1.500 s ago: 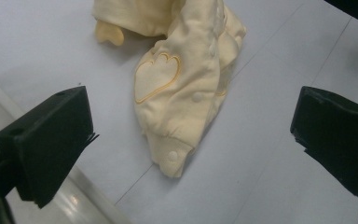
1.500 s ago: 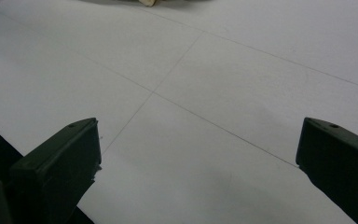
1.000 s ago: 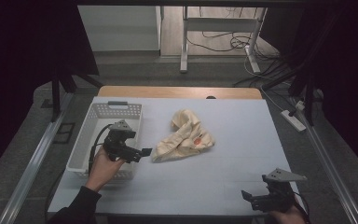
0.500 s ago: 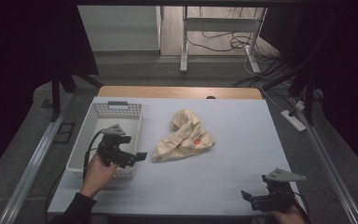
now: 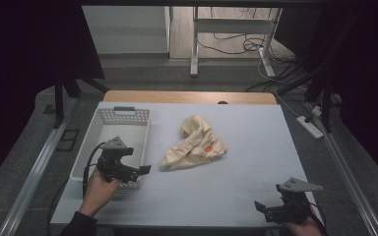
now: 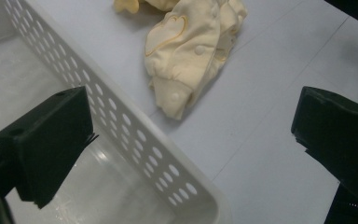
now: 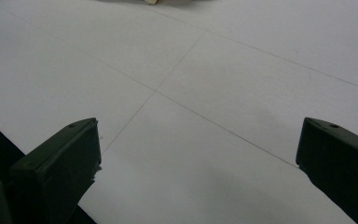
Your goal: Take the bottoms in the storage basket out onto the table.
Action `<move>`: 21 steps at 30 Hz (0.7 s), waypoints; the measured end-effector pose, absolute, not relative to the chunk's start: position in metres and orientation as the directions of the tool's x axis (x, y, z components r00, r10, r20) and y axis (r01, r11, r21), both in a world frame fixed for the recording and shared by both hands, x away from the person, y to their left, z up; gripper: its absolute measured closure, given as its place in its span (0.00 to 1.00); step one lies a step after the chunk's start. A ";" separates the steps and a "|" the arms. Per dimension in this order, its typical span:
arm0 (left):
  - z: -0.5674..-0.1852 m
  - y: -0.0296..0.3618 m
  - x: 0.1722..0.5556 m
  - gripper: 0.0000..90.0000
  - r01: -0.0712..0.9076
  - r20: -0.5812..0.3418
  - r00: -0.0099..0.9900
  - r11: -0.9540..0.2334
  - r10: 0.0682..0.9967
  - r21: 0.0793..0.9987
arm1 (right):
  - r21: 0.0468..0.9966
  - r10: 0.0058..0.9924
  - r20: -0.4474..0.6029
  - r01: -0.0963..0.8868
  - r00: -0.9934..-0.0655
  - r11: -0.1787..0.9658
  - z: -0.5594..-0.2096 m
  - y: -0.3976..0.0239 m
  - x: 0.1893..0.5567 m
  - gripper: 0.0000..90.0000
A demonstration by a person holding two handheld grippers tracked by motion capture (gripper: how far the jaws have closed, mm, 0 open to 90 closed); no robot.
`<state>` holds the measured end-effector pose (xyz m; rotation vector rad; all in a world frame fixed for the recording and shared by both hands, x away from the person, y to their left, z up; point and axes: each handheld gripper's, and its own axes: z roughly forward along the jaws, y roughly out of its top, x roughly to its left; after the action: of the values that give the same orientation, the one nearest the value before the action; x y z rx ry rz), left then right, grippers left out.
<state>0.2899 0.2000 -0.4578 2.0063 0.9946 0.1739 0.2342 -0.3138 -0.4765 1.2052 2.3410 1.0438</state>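
You were working in what looked like a lab or test room set up for recording, not a home. Your pale table stood boxed in by dark curtains and metal frame rails, with loose cables running across a bare floor, a power strip lying beside the right rail, and the legs of a metal stand behind. The far background was dim, so it was probably an open workspace, though you couldn't tell more.
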 end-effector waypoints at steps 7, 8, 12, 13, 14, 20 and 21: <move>-0.460 0.205 0.282 0.00 0.581 -0.226 0.665 -0.304 0.711 0.755 | 0.727 0.804 0.062 0.579 -0.591 0.369 -0.476 -0.315 0.234 0.00; -0.460 0.206 0.280 0.00 0.581 -0.227 0.664 -0.301 0.712 0.756 | 0.727 0.805 0.063 0.579 -0.590 0.368 -0.476 -0.315 0.234 0.00; -0.461 0.211 0.274 0.00 0.582 -0.236 0.659 -0.286 0.714 0.761 | 0.726 0.807 0.063 0.581 -0.587 0.366 -0.476 -0.315 0.234 0.00; -0.461 0.212 0.273 0.00 0.582 -0.236 0.658 -0.284 0.715 0.762 | 0.726 0.807 0.063 0.582 -0.587 0.366 -0.476 -0.315 0.234 0.00; -0.461 0.213 0.271 0.00 0.583 -0.237 0.656 -0.281 0.716 0.763 | 0.726 0.808 0.063 0.582 -0.586 0.366 -0.476 -0.315 0.234 0.00; -0.465 0.221 0.261 0.00 0.585 -0.241 0.647 -0.268 0.724 0.765 | 0.725 0.808 0.061 0.583 -0.586 0.368 -0.476 -0.315 0.234 0.00; -0.465 0.222 0.259 0.00 0.586 -0.242 0.645 -0.266 0.725 0.766 | 0.725 0.807 0.059 0.581 -0.587 0.369 -0.476 -0.315 0.234 0.00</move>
<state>0.2592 0.2222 -0.4654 1.9643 1.0267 0.1950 0.2344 -0.3146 -0.4762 1.2234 2.3283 1.0449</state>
